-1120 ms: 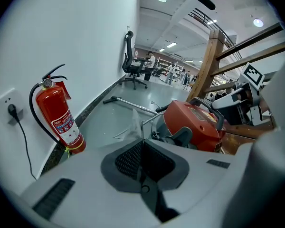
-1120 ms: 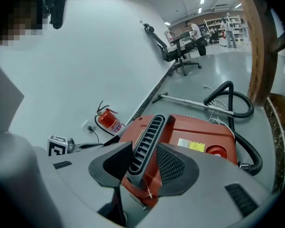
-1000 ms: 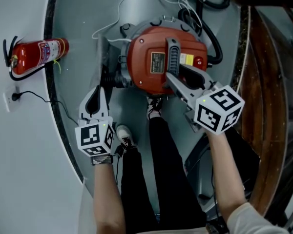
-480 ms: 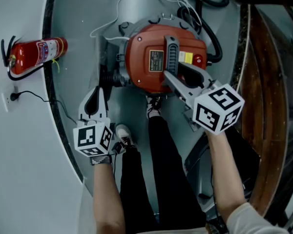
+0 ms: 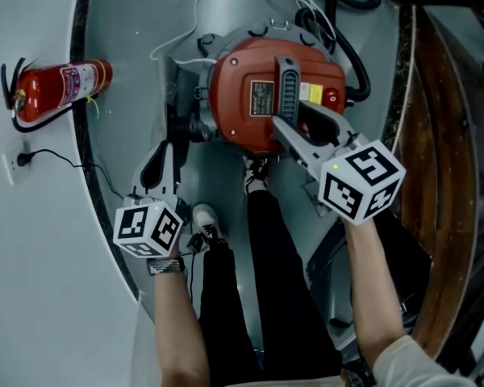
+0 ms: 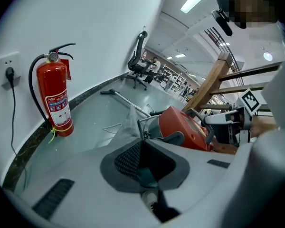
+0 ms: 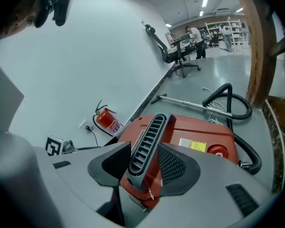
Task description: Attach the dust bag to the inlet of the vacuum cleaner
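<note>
**Grey floor, red vacuum, one gripper easing off the handle**

Grey floor [image 5: 133,22] is filling the middle of the head view. A white wall [image 5: 40,313] is curving down the left side behind a dark skirting. At the upper left, a red fire extinguisher [image 5: 60,87] is standing at the foot of that wall. A socket [image 5: 20,161] just below it in the frame is carrying a plug and cable. A wooden frame [image 5: 436,135] is running down the right edge.

The red vacuum cleaner [image 5: 250,95] is sitting at the top centre. Its black hose [image 5: 351,63] is looping round its right side. A pale grey bag [image 5: 180,75] is lying on the floor just beside the vacuum's left flank. No view is showing whether it is joined to anything there.

The right gripper [image 5: 289,121] is reaching in from the lower right, under its marker cube [image 5: 361,178]. Its jaws are opening and standing wide on either side of the vacuum's grey ribbed handle [image 7: 145,141]. In the right gripper view a sliver of red casing is showing between the handle and one pad.

The left gripper [image 5: 166,147] is hovering at the left of centre, apart from both vacuum and bag. In its own view the jaw tips are meeting, and nothing is gripped between them.

The person's legs [image 5: 262,280], in black trousers, are filling the lower centre, with the shoes [image 5: 256,176] planted just below the vacuum.
</note>
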### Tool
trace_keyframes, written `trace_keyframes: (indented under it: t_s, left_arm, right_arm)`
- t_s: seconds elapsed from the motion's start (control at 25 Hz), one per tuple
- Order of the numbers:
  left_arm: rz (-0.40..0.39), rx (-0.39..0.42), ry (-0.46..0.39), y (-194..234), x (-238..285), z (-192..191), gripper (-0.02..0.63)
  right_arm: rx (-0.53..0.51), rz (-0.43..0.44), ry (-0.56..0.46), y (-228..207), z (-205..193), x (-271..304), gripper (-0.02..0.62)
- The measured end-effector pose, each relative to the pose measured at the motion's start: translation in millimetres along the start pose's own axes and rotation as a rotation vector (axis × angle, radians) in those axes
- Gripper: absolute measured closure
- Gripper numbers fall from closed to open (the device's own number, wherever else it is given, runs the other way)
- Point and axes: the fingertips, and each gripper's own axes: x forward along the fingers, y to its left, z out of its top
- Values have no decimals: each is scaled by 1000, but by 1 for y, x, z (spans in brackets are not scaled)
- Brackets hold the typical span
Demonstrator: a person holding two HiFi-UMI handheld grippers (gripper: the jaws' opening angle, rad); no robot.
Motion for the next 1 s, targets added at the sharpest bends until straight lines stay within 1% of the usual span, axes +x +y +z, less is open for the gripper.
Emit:
trace_keyframes:
  t_s: [0.08,0.16,0.36,0.44,0.68,0.84,1.0]
  left_arm:
    - [-7,-5,5,0,0,0,589]
    - [-9,-7,6,0,0,0,589]
    - [-29,-73,-14,0,-3,-1,588]
    - [-30,-83,-10,-2,-4,-2,588]
    - [-52,-47,21,-7,-4,-2,586]
    - [-82,-27,12,-8,-1,-3,584]
    - [-114,-3,39,-13,3,-1,581]
  right_arm:
    - [24,7,-8,-1,1,0,420]
    - [22,7,-2,-2,1,0,420]
    - [39,5,-11,-1,1,0,420]
    - [55,2,-27,0,2,1,420]
    - [57,11,-27,1,2,1,420]
    - [62,4,-37,1,2,1,420]
    - [64,9,-40,1,3,1,420]
